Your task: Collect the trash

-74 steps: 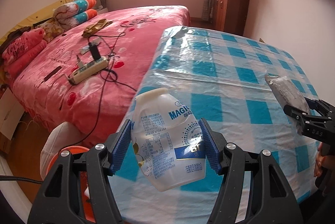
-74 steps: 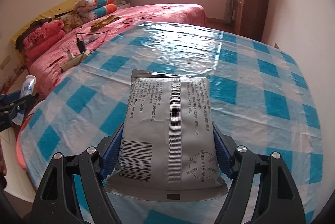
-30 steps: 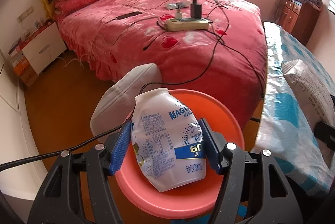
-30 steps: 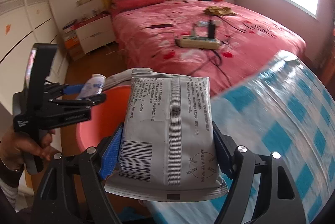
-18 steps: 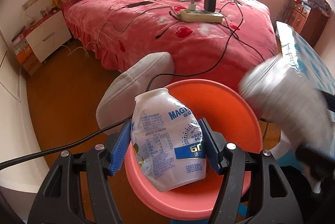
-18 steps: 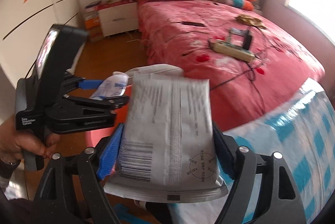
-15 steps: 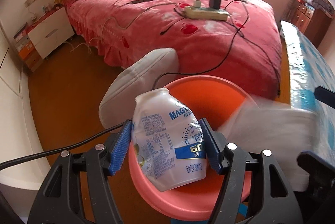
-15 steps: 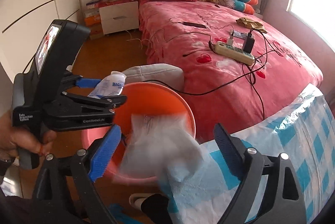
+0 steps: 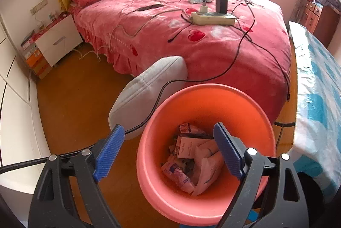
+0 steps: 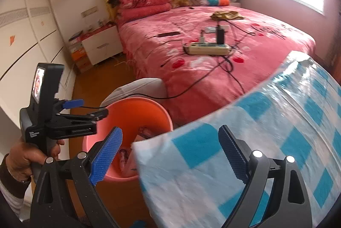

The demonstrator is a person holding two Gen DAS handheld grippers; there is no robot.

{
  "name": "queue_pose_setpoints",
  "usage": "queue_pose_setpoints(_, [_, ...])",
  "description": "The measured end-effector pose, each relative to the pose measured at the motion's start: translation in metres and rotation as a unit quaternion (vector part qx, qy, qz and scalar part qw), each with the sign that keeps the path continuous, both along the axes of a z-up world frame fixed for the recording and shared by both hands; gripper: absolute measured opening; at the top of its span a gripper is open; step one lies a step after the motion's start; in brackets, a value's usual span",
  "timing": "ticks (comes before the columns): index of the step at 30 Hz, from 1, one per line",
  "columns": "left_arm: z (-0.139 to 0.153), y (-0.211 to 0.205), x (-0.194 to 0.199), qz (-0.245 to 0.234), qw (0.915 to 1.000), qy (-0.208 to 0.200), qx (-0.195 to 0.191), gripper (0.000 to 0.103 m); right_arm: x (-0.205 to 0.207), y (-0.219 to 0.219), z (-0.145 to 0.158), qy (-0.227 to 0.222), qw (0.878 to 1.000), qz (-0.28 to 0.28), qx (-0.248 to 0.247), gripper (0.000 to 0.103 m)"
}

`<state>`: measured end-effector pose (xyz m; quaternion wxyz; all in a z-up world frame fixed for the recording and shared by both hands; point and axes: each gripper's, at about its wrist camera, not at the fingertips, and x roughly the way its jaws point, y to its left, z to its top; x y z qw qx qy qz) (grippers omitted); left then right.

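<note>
Crumpled wrappers (image 9: 191,161) heaped inside orange bin (image 9: 251,108).

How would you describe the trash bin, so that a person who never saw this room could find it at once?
Start at the big pink bed; on the wooden floor at its foot, beside the table with the blue-checked cloth, a grey cushion leans against the bed. The trash bin stands right next to that cushion. It is the only round orange-pink plastic bucket, with wrappers and packets inside.

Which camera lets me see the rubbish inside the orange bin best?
The left wrist view. It looks straight down into the orange bin, so the rubbish at the bottom shows between the open left claw. In the right wrist view, the checkered tablecloth and the right claw hide most of it.
</note>
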<state>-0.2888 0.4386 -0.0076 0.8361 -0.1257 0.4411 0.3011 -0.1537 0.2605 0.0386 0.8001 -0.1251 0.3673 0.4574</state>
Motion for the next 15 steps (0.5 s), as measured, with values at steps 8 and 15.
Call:
queue_pose_setpoints(8, [0.027, -0.023, 0.013, -0.025, 0.9992, -0.013, 0.026, 0.088, 0.012, -0.042, 0.000, 0.031, 0.998, -0.051, 0.024, 0.091])
queue_pose_setpoints(15, [0.050, -0.045, 0.027, -0.047, 0.9973, -0.028, 0.049, 0.090, 0.015, -0.077, 0.002, 0.030, 0.995, -0.086, 0.031, 0.094])
